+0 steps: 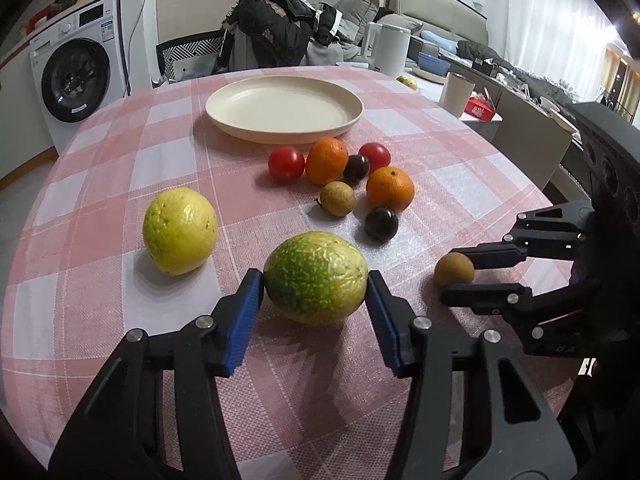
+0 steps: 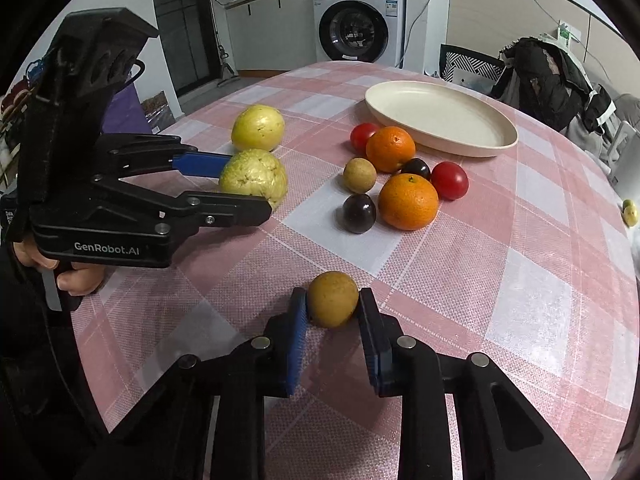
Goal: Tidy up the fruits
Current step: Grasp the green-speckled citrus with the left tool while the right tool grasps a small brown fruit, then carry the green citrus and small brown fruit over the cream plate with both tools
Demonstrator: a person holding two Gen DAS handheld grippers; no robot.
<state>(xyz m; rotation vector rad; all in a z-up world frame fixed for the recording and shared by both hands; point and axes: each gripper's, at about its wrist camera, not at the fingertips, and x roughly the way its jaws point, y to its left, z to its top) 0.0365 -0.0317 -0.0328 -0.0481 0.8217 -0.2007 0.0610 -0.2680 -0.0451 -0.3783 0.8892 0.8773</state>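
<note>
A green-yellow round fruit (image 1: 316, 282) rests on the pink checked tablecloth, and my left gripper (image 1: 314, 292) is shut on it, a blue pad pressing each side. The right wrist view shows the same hold (image 2: 248, 186). My right gripper (image 2: 332, 308) is shut on a small brown longan (image 2: 333, 296), which still touches the cloth; seen from the left wrist, that longan (image 1: 454, 269) sits at the right. Left of them lies a yellow fruit (image 1: 180, 230). Beyond are two oranges (image 1: 390, 189), two tomatoes (image 1: 286, 163), two dark plums (image 1: 381, 223) and another longan (image 1: 338, 198). A cream plate (image 1: 284, 108) stands empty behind.
A pale cup (image 1: 456, 92) and a white kettle (image 1: 386, 48) stand past the table's far right edge. A chair draped with a dark jacket (image 1: 276, 28) is behind the table. A washing machine (image 1: 76, 72) stands at the left. A person's hand (image 2: 76, 280) holds the left gripper.
</note>
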